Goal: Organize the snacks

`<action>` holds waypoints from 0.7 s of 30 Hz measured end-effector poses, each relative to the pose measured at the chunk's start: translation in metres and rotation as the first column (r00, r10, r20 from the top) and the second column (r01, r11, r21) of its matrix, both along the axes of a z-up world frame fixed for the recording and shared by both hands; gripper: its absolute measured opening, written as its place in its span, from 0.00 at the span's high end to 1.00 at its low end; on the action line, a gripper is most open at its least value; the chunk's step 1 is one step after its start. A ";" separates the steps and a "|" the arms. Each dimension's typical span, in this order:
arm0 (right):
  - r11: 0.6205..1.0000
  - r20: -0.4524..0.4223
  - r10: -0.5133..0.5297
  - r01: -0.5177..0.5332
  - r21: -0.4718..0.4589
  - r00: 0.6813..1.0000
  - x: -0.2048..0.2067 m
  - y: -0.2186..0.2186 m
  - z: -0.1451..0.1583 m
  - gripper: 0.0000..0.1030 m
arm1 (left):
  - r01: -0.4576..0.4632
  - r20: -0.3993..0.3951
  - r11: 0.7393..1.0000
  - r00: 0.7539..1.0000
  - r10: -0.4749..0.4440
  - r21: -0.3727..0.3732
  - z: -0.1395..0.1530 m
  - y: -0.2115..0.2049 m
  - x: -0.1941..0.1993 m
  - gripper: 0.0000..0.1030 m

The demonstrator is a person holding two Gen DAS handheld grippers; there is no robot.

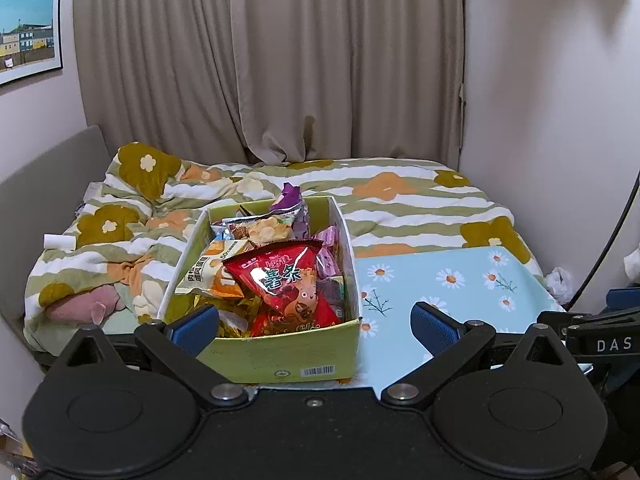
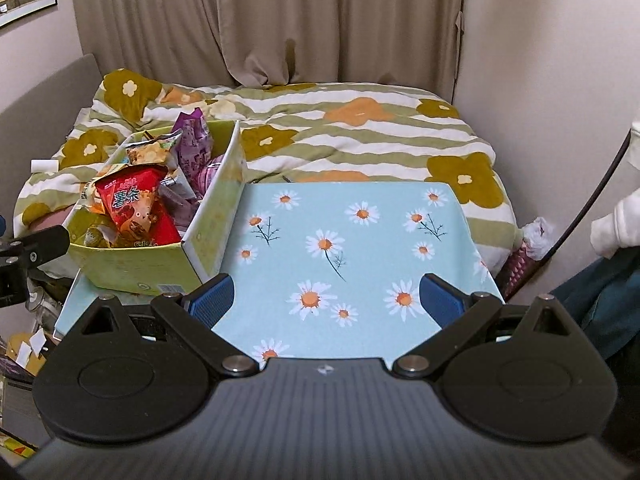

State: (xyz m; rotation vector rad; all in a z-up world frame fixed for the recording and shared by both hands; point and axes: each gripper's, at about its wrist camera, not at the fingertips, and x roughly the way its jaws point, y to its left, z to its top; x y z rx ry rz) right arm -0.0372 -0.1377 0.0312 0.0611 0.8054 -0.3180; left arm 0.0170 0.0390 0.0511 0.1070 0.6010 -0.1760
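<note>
A green cardboard box (image 1: 280, 360) (image 2: 132, 272) full of snack packets stands on the left part of a table covered in light-blue daisy cloth (image 1: 460, 280) (image 2: 340, 240). On top lies a red chip bag (image 1: 288, 284) (image 2: 136, 208); a purple packet (image 1: 290, 200) (image 2: 194, 140) sticks up at the far end. My left gripper (image 1: 316, 320) is open just before the box's near wall, nothing between its blue pads. My right gripper (image 2: 326, 298) is open above the bare cloth, to the right of the box, holding nothing.
Beyond the table lies a bed with a green, white and orange flower quilt (image 1: 400, 196) (image 2: 360, 128), then beige curtains (image 1: 260, 60). A wall (image 2: 560, 80) and a black cable (image 2: 592, 200) are on the right. A person's white sleeve (image 2: 616, 220) shows at the right edge.
</note>
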 end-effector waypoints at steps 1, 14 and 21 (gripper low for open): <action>1.000 0.001 -0.003 0.003 0.002 1.000 0.000 -0.001 0.000 0.00 | -0.001 0.001 1.000 1.000 0.001 0.002 0.000 0.000 0.001 0.00; 0.999 -0.001 -0.031 0.031 0.010 1.000 0.002 -0.005 -0.002 0.00 | -0.005 -0.007 1.000 1.000 0.005 0.001 -0.002 0.003 0.004 0.00; 0.999 -0.002 -0.039 0.039 0.009 0.999 0.004 -0.005 -0.003 0.00 | -0.001 -0.013 1.000 1.000 0.001 0.001 -0.004 0.002 0.006 0.00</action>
